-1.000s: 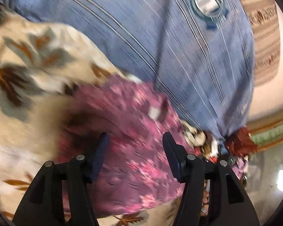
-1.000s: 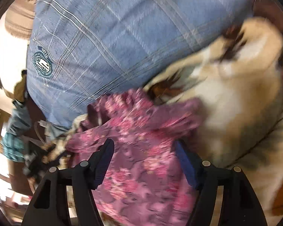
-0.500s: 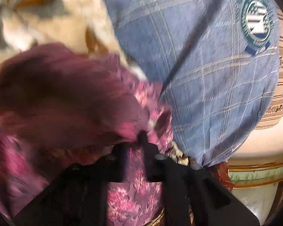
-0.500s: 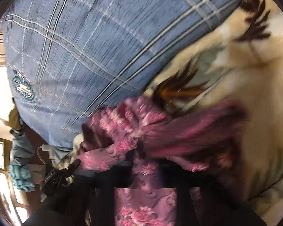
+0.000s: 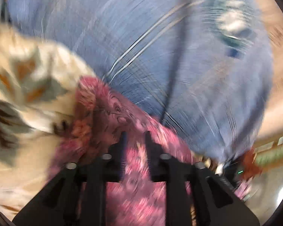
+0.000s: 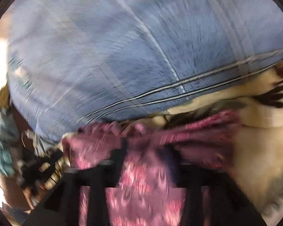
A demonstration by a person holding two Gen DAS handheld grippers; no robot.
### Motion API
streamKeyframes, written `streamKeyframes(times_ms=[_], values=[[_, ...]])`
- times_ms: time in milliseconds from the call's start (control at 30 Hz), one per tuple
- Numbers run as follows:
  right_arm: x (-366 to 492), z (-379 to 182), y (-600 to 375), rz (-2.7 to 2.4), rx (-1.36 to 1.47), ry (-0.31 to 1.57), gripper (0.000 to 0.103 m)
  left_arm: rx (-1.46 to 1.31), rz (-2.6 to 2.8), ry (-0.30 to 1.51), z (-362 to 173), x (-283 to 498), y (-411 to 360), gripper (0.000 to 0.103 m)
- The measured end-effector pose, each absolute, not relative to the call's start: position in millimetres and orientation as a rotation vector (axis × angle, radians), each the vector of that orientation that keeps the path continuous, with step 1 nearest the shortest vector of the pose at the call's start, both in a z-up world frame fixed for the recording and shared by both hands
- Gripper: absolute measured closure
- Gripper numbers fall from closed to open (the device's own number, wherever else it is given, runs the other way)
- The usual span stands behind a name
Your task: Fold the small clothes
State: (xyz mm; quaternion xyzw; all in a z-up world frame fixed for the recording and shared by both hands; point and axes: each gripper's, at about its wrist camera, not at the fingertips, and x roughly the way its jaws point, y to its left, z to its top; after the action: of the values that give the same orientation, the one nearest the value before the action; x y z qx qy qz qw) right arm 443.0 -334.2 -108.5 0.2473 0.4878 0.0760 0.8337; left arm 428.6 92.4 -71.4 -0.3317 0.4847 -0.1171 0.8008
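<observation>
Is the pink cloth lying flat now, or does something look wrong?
Not flat. The pink floral garment is bunched and twisted where it meets the cream leaf-print blanket, beside the blue plaid pillow. Both frames are motion-blurred, so finer creases cannot be judged.

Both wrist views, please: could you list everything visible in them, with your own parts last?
garment: one, pink floral, bunched in front of both grippers, cloth between each pair of fingers.
pillow: one, blue plaid with a badge, behind the garment.
blanket: one, cream with brown leaves, beside the pillow, under the garment.
clutter: blurred, dark and teal, beyond the pillow's edge.
left gripper: black, jaws opening.
right gripper: black, blurred, jaws opening.
</observation>
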Motion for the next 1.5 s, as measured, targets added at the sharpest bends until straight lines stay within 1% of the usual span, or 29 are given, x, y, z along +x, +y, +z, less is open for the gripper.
streamKeyframes(times_ms=[33, 67, 100, 200, 300, 367, 433, 467, 533, 567, 600, 633, 667, 733, 767, 833, 900, 933, 1000, 1033, 1100, 1133, 1167, 1233, 1333, 1400, 1433, 1467, 1500], values=[[415, -88, -329, 0.159, 0.457, 0.969, 0.038, -0.669, -0.237, 1.016, -61, 413, 98, 0.051], [393, -77, -326, 0.176, 0.421, 0.929, 0.035, -0.615, -0.194, 0.993, -50, 389, 106, 0.045], [370, -68, -321, 0.21, 0.406, 0.895, 0.031, -0.573, -0.149, 0.988, -44, 368, 111, 0.045], [312, -70, -307, 0.321, 0.417, 0.863, 0.031, -0.568, -0.054, 0.994, -50, 314, 134, 0.045], [278, -95, -287, 0.368, 0.445, 0.901, 0.031, -0.659, 0.024, 1.036, -84, 267, 145, 0.045], [265, -112, -258, 0.43, 0.423, 0.95, 0.032, -0.763, -0.018, 1.036, -104, 254, 137, 0.046], [260, -121, -238, 0.472, 0.408, 0.972, 0.036, -0.763, -0.068, 1.04, -113, 249, 124, 0.046], [260, -124, -227, 0.486, 0.393, 0.98, 0.04, -0.753, -0.096, 1.025, -114, 247, 124, 0.046], [264, -126, -211, 0.482, 0.366, 0.978, 0.043, -0.749, -0.14, 1.01, -114, 248, 119, 0.046], [269, -128, -203, 0.489, 0.363, 0.981, 0.05, -0.736, -0.147, 0.998, -115, 252, 114, 0.05], [274, -131, -196, 0.498, 0.375, 0.986, 0.056, -0.72, -0.134, 0.981, -116, 255, 111, 0.057], [280, -132, -189, 0.507, 0.387, 0.994, 0.057, -0.706, -0.125, 0.989, -120, 262, 107, 0.084], [282, -134, -185, 0.508, 0.388, 0.997, 0.058, -0.702, -0.129, 1.035, -130, 270, 103, 0.094], [288, -134, -172, 0.504, 0.38, 1.007, 0.057, -0.753, -0.154, 1.028, -132, 268, 114, 0.095], [289, -134, -167, 0.512, 0.377, 1.009, 0.055, -0.774, -0.154, 1.01, -128, 265, 122, 0.096], [290, -125, -154, 0.538, 0.353, 1.003, 0.054, -0.831, -0.181, 0.971, -118, 254, 140, 0.096], [296, -118, -142, 0.549, 0.328, 1.007, 0.044, -0.847, -0.16, 0.988, -124, 251, 152, 0.096], [303, -116, -135, 0.559, 0.319, 1.018, 0.044, -0.855, -0.14, 1.032, -136, 255, 152, 0.096], [318, -111, -121, 0.583, 0.302, 1.031, 0.043, -0.908, -0.102, 1.131, -162, 259, 152, 0.084], [330, -109, -107, 0.596, 0.285, 1.053, 0.041, -0.951, -0.09, 1.139, -169, 255, 153, 0.08], [353, -111, -79, 0.619, 0.25, 1.107, 0.036, -0.949, -0.067, 1.109, -159, 245, 157, 0.069], [366, -116, -65, 0.624, 0.244, 1.143, 0.035, -0.914, -0.037, 1.105, -152, 240, 158, 0.056], [374, -120, -55, 0.626, 0.247, 1.171, 0.033, -0.915, -0.017, 1.102, -150, 236, 160, 0.052], [400, -137, -27, 0.61, 0.214, 1.264, 0.034, -0.963, -0.007, 1.114, -155, 232, 163, 0.052], [430, -165, 11, 0.541, 0.091, 1.388, 0.035, -1.049, -0.074, 1.111, -166, 236, 165, 0.052], [444, -180, 24, 0.461, 0.035, 1.434, 0.034, -1.126, -0.13, 1.085, -171, 242, 161, 0.052], [449, -183, 30, 0.456, 0.015, 1.452, 0.034, -1.137, -0.14, 1.104, -176, 248, 156, 0.053], [451, -183, 33, 0.451, -0.007, 1.462, 0.035, -1.12, -0.138, 1.117, -178, 253, 152, 0.057], [453, -183, 36, 0.443, -0.025, 1.467, 0.035, -1.082, -0.134, 1.115, -175, 256, 149, 0.065]])
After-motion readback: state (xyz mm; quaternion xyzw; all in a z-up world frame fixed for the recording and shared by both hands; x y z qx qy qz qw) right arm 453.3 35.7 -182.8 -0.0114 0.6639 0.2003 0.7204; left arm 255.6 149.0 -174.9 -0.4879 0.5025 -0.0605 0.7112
